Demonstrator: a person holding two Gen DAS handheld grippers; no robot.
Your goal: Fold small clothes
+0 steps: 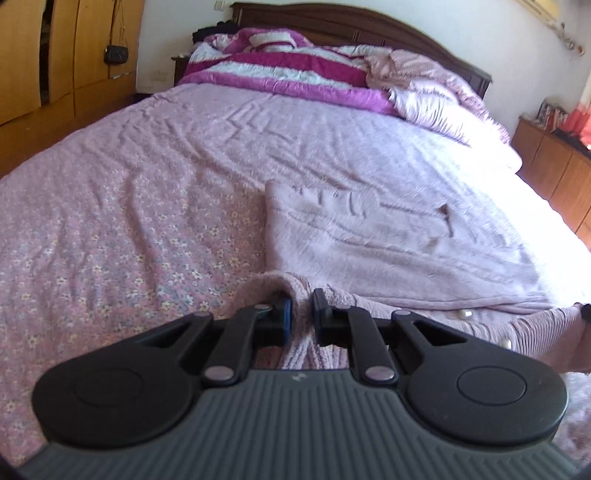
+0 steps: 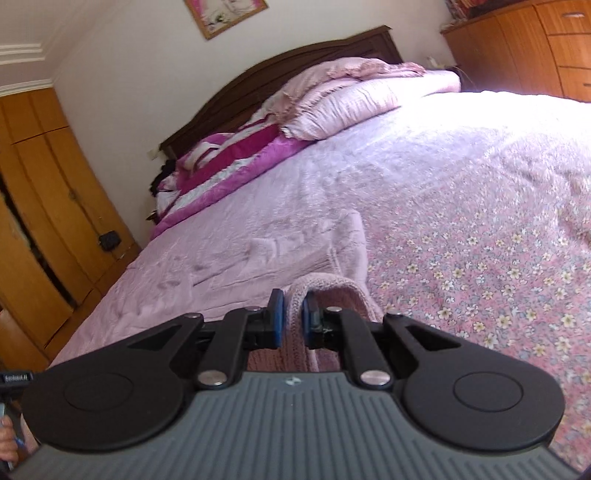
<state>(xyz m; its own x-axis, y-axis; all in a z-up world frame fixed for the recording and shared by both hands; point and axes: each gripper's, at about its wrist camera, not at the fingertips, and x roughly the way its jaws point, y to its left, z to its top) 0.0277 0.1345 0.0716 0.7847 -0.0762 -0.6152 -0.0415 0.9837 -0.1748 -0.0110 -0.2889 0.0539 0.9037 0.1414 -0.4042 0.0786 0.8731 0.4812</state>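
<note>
Bedroom; bed (image 1: 110, 206) under a pink floral sheet, occupying most of both views. Nearest: left gripper (image 1: 300, 310), jaws narrow, pinching a ribbed hem of the pink knit garment (image 1: 388, 243); right gripper (image 2: 291, 314), jaws narrow, clamped on another fold of the same garment (image 2: 325, 291). Rest of garment spread flat on the sheet just beyond. Small label at right-wrist view's left edge, writing blurred. Farther: striped magenta quilt (image 1: 280, 70), pale pink duvet (image 2: 343, 103), dark headboard (image 1: 332, 22). Flanking: wooden wardrobe (image 1: 74, 44) with hanging black pouch (image 1: 116, 54).
</note>
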